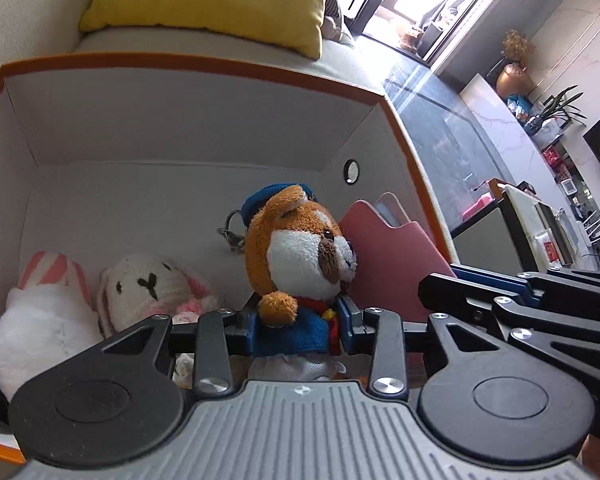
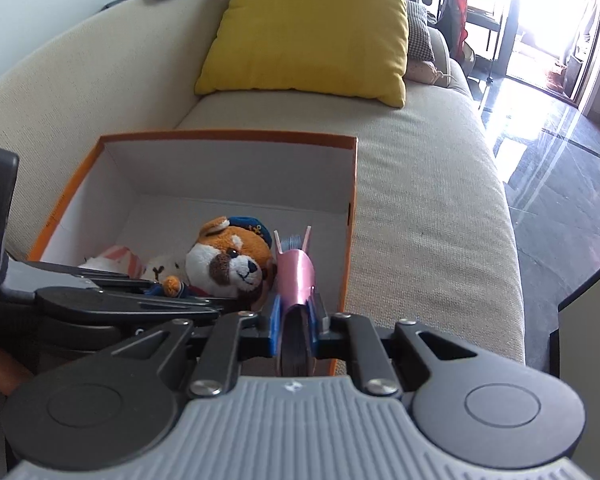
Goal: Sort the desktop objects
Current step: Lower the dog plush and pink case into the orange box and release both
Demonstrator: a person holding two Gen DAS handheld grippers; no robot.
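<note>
While your left tongs (image 1: 300,326) clamp the plush dog (image 1: 296,256) inside the orange box (image 1: 188,60), your right tongs (image 2: 296,326) pinch the pink case (image 2: 296,276) at its 3 o'clock.

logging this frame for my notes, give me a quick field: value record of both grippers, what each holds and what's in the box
left gripper: shut on plush dog, held over the box
right gripper: shut on pink holder, beside the dog
box: orange rim, white inside, on beige sofa
already in box: white bunny plush, pink-striped plush
behind: yellow cushion
</note>
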